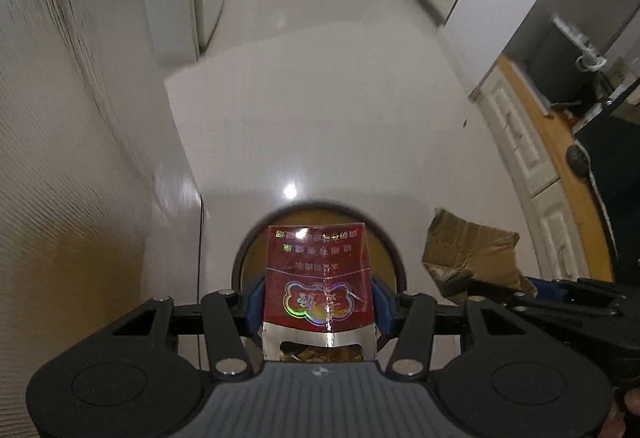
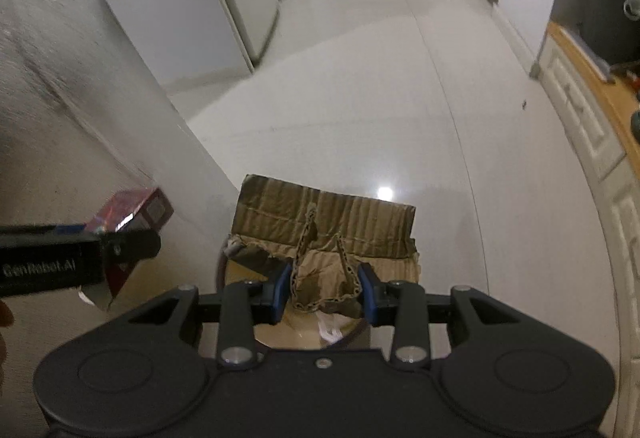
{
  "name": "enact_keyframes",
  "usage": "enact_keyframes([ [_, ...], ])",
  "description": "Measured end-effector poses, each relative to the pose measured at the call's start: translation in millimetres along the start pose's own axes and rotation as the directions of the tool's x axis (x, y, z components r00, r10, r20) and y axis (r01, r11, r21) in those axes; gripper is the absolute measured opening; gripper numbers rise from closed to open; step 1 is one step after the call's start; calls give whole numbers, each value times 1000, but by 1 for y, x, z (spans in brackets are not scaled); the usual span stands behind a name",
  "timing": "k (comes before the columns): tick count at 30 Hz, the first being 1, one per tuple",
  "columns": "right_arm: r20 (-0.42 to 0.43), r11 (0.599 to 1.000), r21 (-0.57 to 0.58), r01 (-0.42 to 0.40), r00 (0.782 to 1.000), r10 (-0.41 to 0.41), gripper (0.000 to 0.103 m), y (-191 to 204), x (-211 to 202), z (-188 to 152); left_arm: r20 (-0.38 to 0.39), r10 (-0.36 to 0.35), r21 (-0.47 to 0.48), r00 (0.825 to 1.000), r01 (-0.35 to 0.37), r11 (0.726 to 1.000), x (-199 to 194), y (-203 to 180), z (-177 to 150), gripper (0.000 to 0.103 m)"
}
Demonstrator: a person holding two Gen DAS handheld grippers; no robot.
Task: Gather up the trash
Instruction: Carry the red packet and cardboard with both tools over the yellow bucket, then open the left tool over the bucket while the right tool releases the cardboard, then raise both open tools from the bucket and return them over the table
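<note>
Left wrist view looks steeply down a pale, glossy tiled floor (image 1: pixel 320 110), smooth enough to mirror a ceiling light, with a ribbed white wall panel close on one side and a wood-topped white cabinet (image 1: pixel 532 158) on the other. Directly under the left tool (image 1: pixel 318 302) sits a round bin (image 1: pixel 384 250) with a dark rim and an amber, shiny inside; its mouth lies straight below and a little ahead of the tool tips, so the coming move looks like a plain drop rather than a reach. The bin is nearer the left hand; the right tool (image 2: pixel 324 286) hangs just beside it, over the rim's far edge as its own camera shows.

Right wrist view shows that tool clenched on a torn piece of corrugated cardboard (image 2: pixel 324 230), dull brown, ridged, ragged at the edges, its broad face tilted up and away and its long side running across the jaws. White scraps lie in the bin beneath.

Smallest is the cigarette pack (image 1: pixel 318 278), which the left tool is grasping by its two narrow sides between blue pads (image 1: pixel 256 298). It is a red, glossy box under crinkled clear film, with a holographic emblem and a torn silver foil end. Its long axis runs forward along the fingers, pointing down into the bin.
</note>
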State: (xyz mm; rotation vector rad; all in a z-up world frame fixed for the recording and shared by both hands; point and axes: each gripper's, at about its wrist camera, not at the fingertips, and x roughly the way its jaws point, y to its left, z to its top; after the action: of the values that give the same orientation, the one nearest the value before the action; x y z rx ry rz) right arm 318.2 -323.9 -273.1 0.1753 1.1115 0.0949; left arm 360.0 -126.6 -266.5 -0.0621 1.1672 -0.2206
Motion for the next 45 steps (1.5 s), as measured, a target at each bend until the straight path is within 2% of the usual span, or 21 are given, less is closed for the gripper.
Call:
enact_keyframes([
  [8, -81, 999, 38, 14, 997, -11, 38, -17, 33, 2, -99, -9, -25, 995, 6, 1000, 52, 1, 5, 53],
  [16, -86, 998, 62, 6, 996, -1, 38, -25, 47, 6, -137, -37, -21, 990, 35, 999, 83, -6, 10, 55],
  [18, -81, 998, 67, 4, 997, 1, 38, -25, 47, 8, -152, -27, -16, 988, 24, 1000, 89, -5, 9, 75],
  [20, -82, 997, 72, 1, 997, 5, 38, -26, 52, 9, -163, -2, -6, 987, 1, 1000, 94, -4, 8, 82],
  [27, -122, 998, 54, -7, 992, 13, 38, -22, 71, 12, -218, 30, -21, 976, -35, 999, 108, 12, 5, 85],
  [32, -133, 997, 43, -58, 989, 63, 40, -13, 81, 14, -240, 55, -23, 969, -62, 998, 111, 25, 4, 90],
  [34, -126, 996, 41, -75, 989, 80, 44, -8, 83, 15, -245, 61, -27, 968, -70, 997, 111, 30, 5, 93],
  [37, -126, 998, 33, -60, 990, 64, 72, -3, 87, 16, -253, 68, -35, 965, -80, 996, 113, 36, 5, 96],
  [38, -126, 998, 29, -49, 991, 52, 77, -4, 87, 15, -257, 70, -36, 964, -81, 996, 114, 37, 5, 97],
  [40, -135, 999, 31, -39, 990, 43, 78, -6, 89, 15, -267, 73, -36, 961, -86, 996, 116, 38, 5, 98],
  [45, -168, 1000, 18, 0, 986, 3, 87, -10, 93, 10, -282, 75, -33, 957, -88, 996, 119, 40, 3, 101],
])
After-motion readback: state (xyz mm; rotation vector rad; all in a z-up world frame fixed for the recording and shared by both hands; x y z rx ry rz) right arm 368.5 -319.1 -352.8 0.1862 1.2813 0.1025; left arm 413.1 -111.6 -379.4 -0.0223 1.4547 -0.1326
